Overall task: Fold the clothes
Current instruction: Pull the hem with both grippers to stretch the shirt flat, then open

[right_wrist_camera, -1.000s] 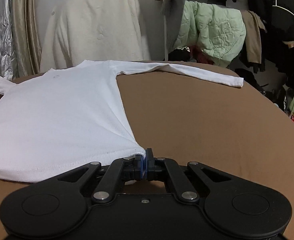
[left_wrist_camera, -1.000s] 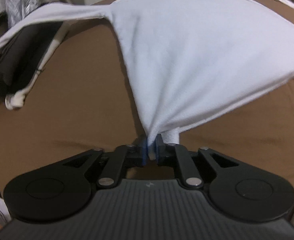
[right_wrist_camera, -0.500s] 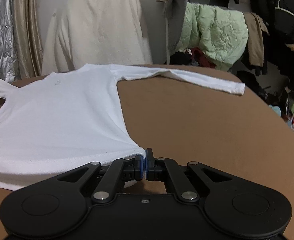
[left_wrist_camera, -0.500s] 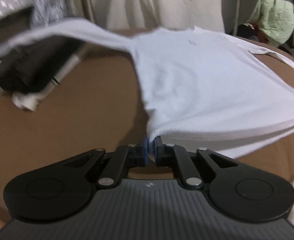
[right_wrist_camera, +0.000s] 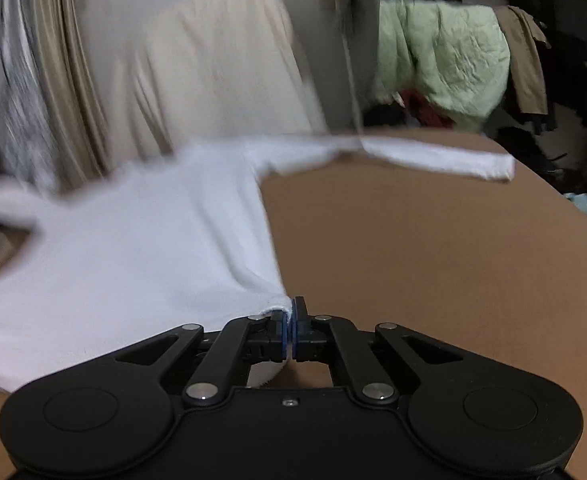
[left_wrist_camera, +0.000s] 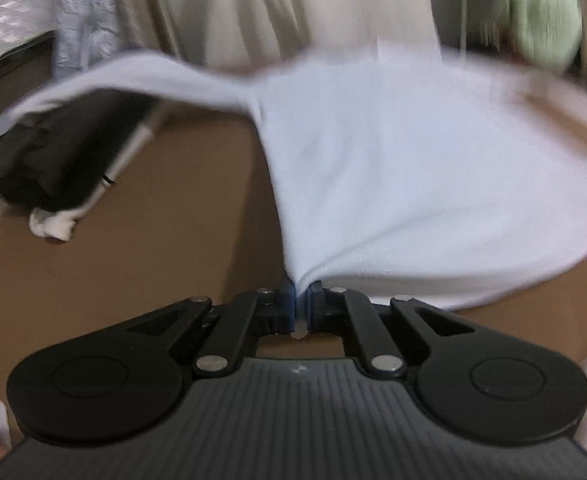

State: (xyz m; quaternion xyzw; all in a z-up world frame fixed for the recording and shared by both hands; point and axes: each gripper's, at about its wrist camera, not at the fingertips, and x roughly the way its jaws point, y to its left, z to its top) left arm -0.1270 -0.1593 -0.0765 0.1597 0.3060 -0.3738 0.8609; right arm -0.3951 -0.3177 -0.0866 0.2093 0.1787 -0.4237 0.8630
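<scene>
A white long-sleeved shirt (left_wrist_camera: 413,168) is lifted off the brown table (left_wrist_camera: 133,240), stretched between both grippers. My left gripper (left_wrist_camera: 300,300) is shut on the shirt's bottom left hem corner, the cloth pinched between its blue pads. My right gripper (right_wrist_camera: 292,322) is shut on the shirt's (right_wrist_camera: 141,256) bottom right hem corner. In the right wrist view one sleeve (right_wrist_camera: 425,156) trails out over the table (right_wrist_camera: 433,264) to the right. The other sleeve (left_wrist_camera: 113,80) hangs out to the left in the left wrist view. Both views are blurred by motion.
A folded dark garment with white trim (left_wrist_camera: 41,168) lies on the table at the left. Behind the table stand a cream-draped chair (right_wrist_camera: 213,68), a silver curtain (right_wrist_camera: 17,80) and a rack with a pale green quilted jacket (right_wrist_camera: 445,52) and dark clothes (right_wrist_camera: 565,20).
Both grippers have risen with the shirt's hem, lifting the body and sleeves off the table. The left view has tilted up and now shows the room behind.
</scene>
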